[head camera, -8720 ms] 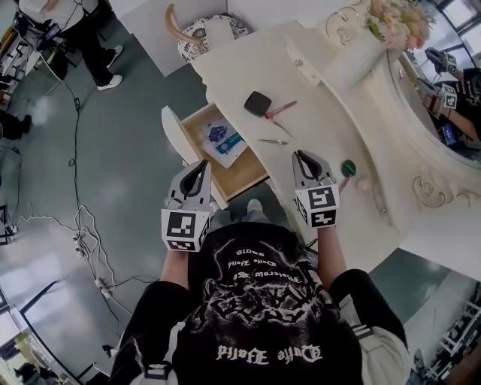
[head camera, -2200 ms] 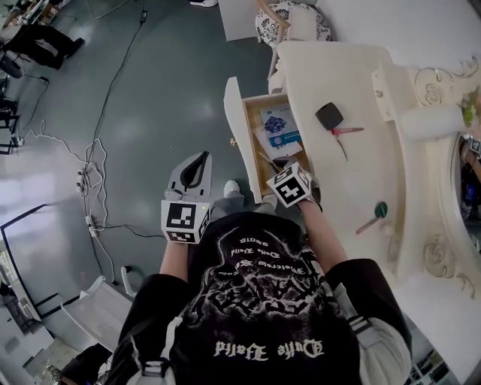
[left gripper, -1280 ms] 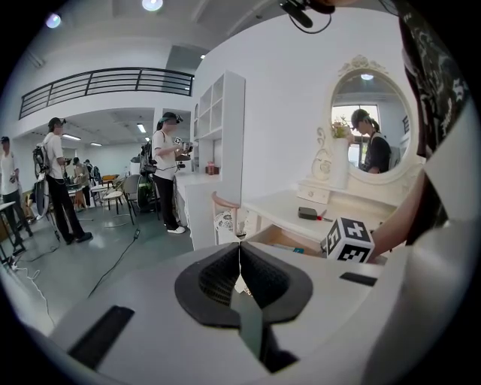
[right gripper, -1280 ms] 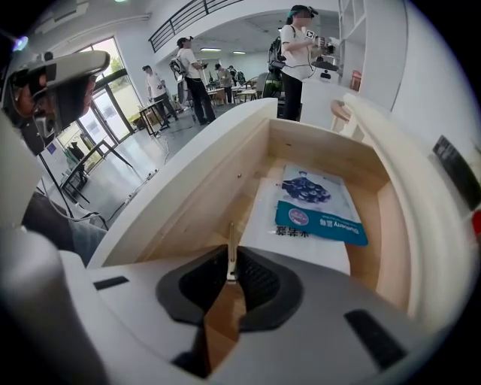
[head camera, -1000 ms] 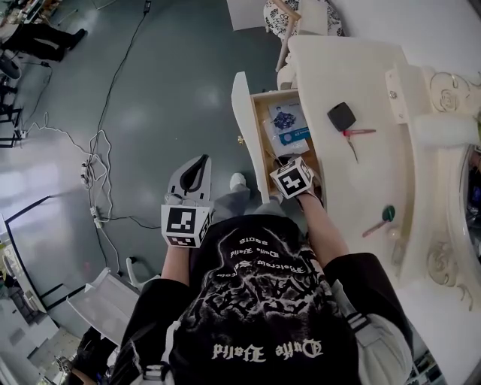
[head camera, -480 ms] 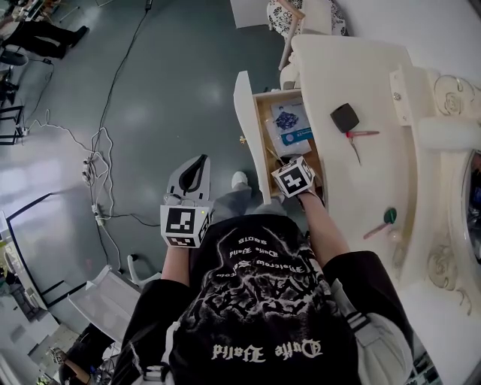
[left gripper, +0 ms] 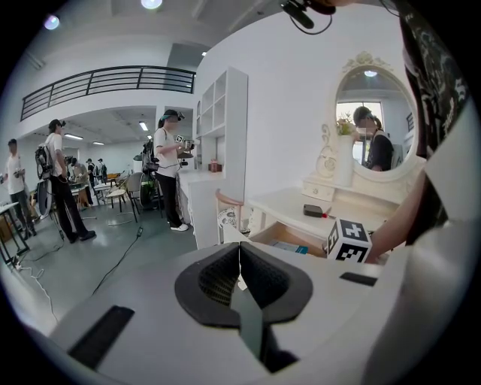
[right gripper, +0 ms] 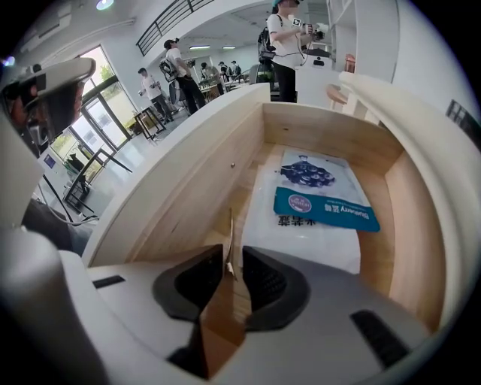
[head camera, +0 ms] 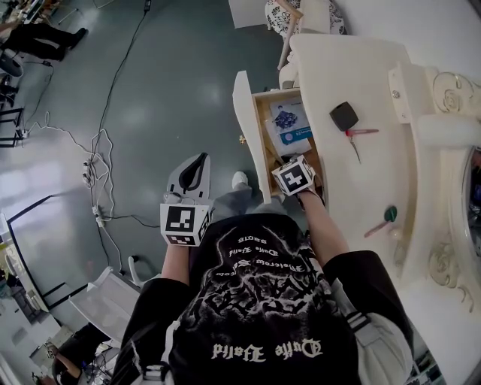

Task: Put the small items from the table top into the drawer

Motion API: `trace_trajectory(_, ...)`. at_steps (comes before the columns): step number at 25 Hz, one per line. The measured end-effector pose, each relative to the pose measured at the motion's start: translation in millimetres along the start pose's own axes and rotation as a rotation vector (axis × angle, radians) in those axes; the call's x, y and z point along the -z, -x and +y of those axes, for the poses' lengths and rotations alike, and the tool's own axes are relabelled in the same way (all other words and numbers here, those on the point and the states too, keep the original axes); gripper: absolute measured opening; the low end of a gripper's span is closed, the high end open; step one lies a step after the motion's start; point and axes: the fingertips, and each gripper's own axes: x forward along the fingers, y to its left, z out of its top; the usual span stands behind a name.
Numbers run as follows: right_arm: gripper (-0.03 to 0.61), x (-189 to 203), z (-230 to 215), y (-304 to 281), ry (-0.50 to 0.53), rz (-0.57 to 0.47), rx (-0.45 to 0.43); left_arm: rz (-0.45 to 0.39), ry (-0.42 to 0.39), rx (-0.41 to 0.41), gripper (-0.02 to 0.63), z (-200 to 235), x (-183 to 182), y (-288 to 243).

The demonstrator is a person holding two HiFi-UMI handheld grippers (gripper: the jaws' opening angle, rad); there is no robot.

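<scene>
The wooden drawer [head camera: 249,113] of the white dressing table [head camera: 331,68] stands open, and a blue-and-white sachet [head camera: 289,124] lies flat in it. My right gripper [right gripper: 231,248] points steeply down into the drawer's near end; its marker cube [head camera: 293,174] shows from above. Its jaws have just been opening, and a thin metal strip [right gripper: 228,229] stands in the gap between the pads, which no longer press on it. On the table lie a black square case [head camera: 343,116], a pink-handled tool [head camera: 361,133] and a green-tipped stick [head camera: 381,220]. My left gripper [head camera: 201,159] hangs shut and empty over the floor.
A chair [head camera: 301,15] stands at the table's far end. Cables [head camera: 98,165] trail over the grey floor at the left. A small raised box [head camera: 398,83] and an ornate mirror frame [head camera: 443,256] line the table's right side. Several people [left gripper: 169,169] stand far off.
Since the earliest frame my right gripper has gone from the table top down into the drawer, and the thin metal strip has left the table. Over the last second nothing visibly moves.
</scene>
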Motion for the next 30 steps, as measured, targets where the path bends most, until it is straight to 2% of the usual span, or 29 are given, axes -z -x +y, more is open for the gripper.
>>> trace_trajectory(8, 0.091, -4, 5, 15, -0.026, -0.047, 0.011, -0.016, 0.009, 0.031, 0.015, -8, 1, -3)
trace_trajectory(16, 0.091, -16, -2, 40, -0.108, -0.140, 0.026, -0.035, 0.024, 0.067, 0.015, -15, 1, -5)
trace_trajectory(30, 0.091, -33, -1, 100, -0.132, -0.302, 0.105, -0.076, 0.004, 0.163, 0.015, -32, -8, -15)
